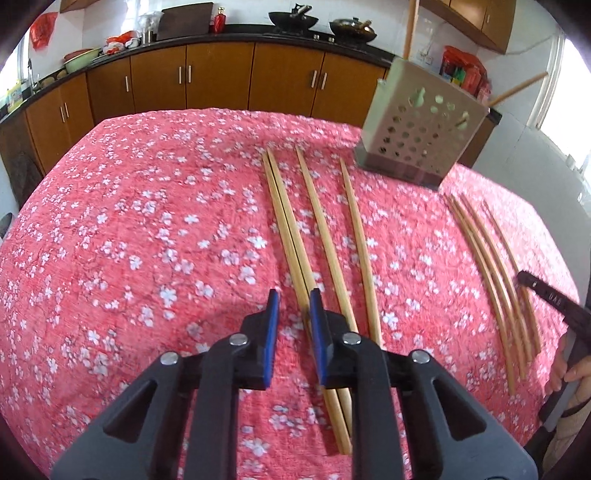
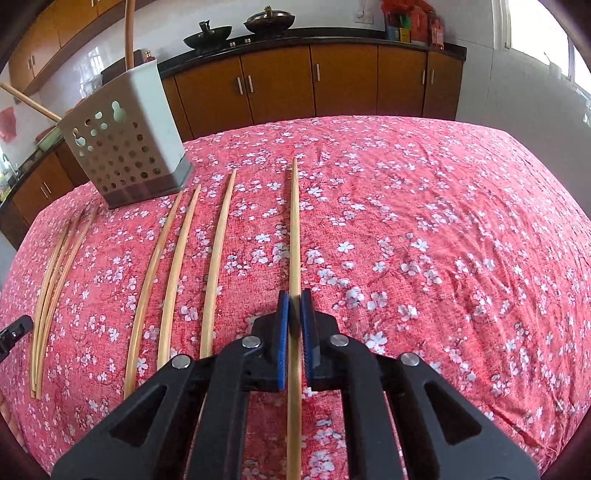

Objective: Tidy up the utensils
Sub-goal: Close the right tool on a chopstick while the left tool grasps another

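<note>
A perforated metal holder (image 1: 417,140) (image 2: 125,155) stands at the back of the table, with two chopsticks leaning in it. Bamboo chopsticks lie in rows on the red floral cloth (image 1: 147,240) (image 2: 424,240). My left gripper (image 1: 294,306) straddles a touching pair of chopsticks (image 1: 284,221). The pair lies against the right pad, and cloth shows beside the left pad. Two single chopsticks (image 1: 360,240) lie just right of it. My right gripper (image 2: 294,314) is shut on one chopstick (image 2: 294,221), the rightmost of its row, with three loose chopsticks (image 2: 181,258) to its left.
The table's far edge curves away in front of brown kitchen cabinets (image 1: 218,77) and a black counter holding woks (image 2: 269,20). A person's hand (image 1: 576,373) shows at the right edge of the left wrist view. The cloth is bare left of the pair and right of the held chopstick.
</note>
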Demonstrator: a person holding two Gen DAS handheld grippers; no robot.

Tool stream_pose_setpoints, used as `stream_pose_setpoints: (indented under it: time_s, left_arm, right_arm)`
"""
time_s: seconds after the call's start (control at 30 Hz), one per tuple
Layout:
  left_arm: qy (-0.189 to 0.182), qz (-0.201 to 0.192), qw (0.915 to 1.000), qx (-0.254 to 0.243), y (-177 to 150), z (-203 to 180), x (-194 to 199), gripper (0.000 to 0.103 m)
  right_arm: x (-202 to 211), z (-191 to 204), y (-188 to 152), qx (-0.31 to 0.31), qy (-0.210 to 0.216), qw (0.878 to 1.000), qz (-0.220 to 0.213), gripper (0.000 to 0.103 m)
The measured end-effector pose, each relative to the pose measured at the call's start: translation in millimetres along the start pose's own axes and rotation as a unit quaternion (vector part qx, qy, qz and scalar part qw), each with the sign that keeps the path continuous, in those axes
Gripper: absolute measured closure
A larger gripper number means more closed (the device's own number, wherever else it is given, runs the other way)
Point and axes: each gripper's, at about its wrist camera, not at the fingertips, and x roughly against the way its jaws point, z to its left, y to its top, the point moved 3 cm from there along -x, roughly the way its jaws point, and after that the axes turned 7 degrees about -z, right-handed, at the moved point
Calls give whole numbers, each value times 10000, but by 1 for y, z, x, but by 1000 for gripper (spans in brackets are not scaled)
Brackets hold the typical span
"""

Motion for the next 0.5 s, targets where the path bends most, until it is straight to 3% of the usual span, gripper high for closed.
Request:
stream_pose_setpoints:
  time_s: [0.23,0.3,0.5]
  left_arm:
    - [203,55,9997,-144,0,-8,-7,88]
    - [244,50,9995,-174,0,-9,-8,93]
    - [586,29,9982,-145,15,12,-21,95]
  right_arm:
    - [0,1,0,27,-13,10000,8,95]
    - [1,2,-2,44,29,10000,21,95]
    - [3,2,-4,104,109,9999,15,95]
